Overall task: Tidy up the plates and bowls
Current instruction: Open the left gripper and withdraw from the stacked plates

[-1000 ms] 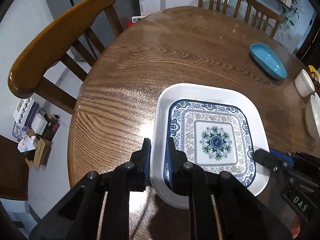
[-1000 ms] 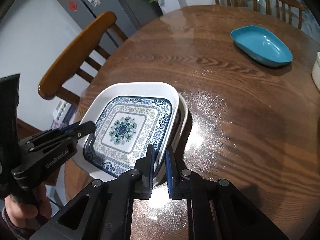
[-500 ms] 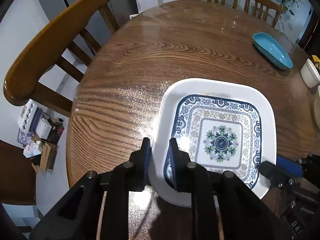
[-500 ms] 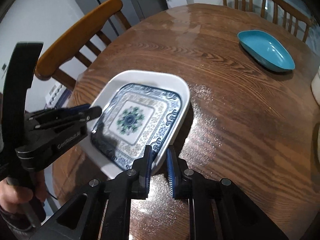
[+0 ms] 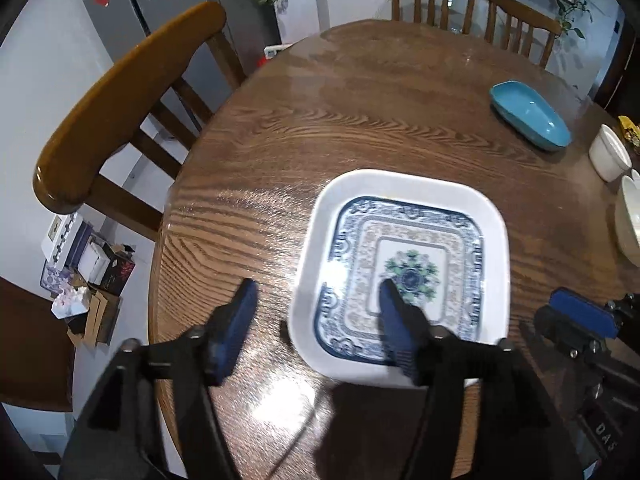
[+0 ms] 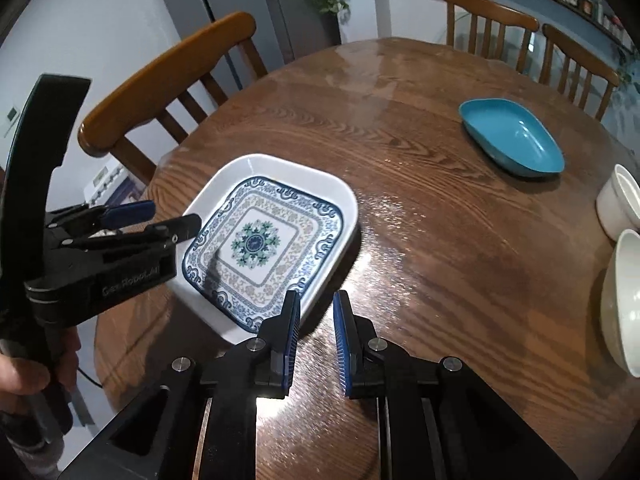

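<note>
A blue-patterned square plate [image 5: 408, 256] lies inside a larger white square plate [image 5: 400, 184] on the round wooden table [image 5: 320, 128]. The stack also shows in the right wrist view [image 6: 264, 240]. My left gripper [image 5: 316, 292] is open, its jaws wide apart above the stack's near left edge. My right gripper [image 6: 316, 312] is open, jaws a little apart, just off the stack's near right corner [image 6: 312, 304]. Neither holds anything.
A teal oval dish [image 6: 512, 136] sits at the far right of the table. A white ramekin [image 6: 620, 196] and a white bowl [image 6: 624, 300] stand at the right edge. Wooden chairs [image 5: 120, 112] surround the table; the near table edge is close.
Both grippers were shut on the stacked plates' edges. Both have let go and opened, the left one wide. The plates now rest flat on the table.
</note>
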### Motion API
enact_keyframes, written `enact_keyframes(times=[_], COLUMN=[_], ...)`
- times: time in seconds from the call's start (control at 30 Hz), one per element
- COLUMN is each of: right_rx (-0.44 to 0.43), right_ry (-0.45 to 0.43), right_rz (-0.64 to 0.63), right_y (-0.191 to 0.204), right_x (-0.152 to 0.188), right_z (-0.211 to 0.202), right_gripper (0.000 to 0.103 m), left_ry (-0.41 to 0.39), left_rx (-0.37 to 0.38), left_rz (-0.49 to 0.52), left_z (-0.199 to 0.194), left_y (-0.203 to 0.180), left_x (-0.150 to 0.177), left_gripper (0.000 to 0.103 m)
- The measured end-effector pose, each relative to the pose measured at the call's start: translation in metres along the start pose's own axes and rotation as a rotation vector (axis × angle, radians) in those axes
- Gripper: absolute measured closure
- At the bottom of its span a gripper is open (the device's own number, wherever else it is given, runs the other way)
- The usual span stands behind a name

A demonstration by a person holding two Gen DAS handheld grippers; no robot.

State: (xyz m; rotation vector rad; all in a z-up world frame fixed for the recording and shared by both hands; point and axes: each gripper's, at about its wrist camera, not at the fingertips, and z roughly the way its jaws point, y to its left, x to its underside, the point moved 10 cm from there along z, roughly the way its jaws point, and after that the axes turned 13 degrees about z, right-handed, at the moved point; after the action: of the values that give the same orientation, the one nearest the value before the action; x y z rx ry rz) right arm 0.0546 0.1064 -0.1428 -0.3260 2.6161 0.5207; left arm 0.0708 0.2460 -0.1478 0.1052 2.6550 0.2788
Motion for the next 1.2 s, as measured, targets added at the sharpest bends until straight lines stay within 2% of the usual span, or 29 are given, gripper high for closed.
enact_keyframes(times=[0.07, 0.1, 0.17, 0.4, 0.47, 0.53, 1.03, 1.2], right_rx=[0.003, 0.006, 0.013, 0.046, 0.057, 0.065, 0.128, 0.138], right_ry=[-0.008, -0.012, -0.022, -0.086, -0.108, -0.125, -0.218, -0.239], right_rz=[0.016, 0.029, 0.053, 0.135, 0.161, 0.187, 0.344, 0.366], right_y=[-0.010, -0.016, -0.025, -0.066, -0.080, -0.092, -0.175, -0.197], right_x=[0.000, 0.000, -0.001, -0.008, -0.009, -0.010, -0.006, -0.010], right_z=[-0.007, -0.010, -0.015, -0.046, -0.056, -0.066, -0.120, -0.136], right_gripper=[0.083, 0.080, 0.065, 0.062, 0.057, 0.051, 0.050, 0.049], left_ry=[-0.013, -0.021, -0.031, -0.061, -0.071, -0.083, -0.154, -0.175], left_rx=[0.007, 0.014, 0.025, 0.065, 0.074, 0.079, 0.193, 0.206], left_rz=[0.006, 0.012, 0.022, 0.073, 0.090, 0.105, 0.210, 0.232], left_z=[-0.007, -0.011, -0.017, -0.036, -0.040, -0.045, -0.082, -0.094], left_y=[-0.007, -0.013, -0.021, -0.061, -0.074, -0.084, -0.176, -0.195], left_x=[-0.002, -0.003, -0.006, -0.017, -0.022, -0.026, -0.059, -0.068], left_gripper=[0.025, 0.024, 0.022, 0.017, 0.006, 0.001, 0.001, 0.001])
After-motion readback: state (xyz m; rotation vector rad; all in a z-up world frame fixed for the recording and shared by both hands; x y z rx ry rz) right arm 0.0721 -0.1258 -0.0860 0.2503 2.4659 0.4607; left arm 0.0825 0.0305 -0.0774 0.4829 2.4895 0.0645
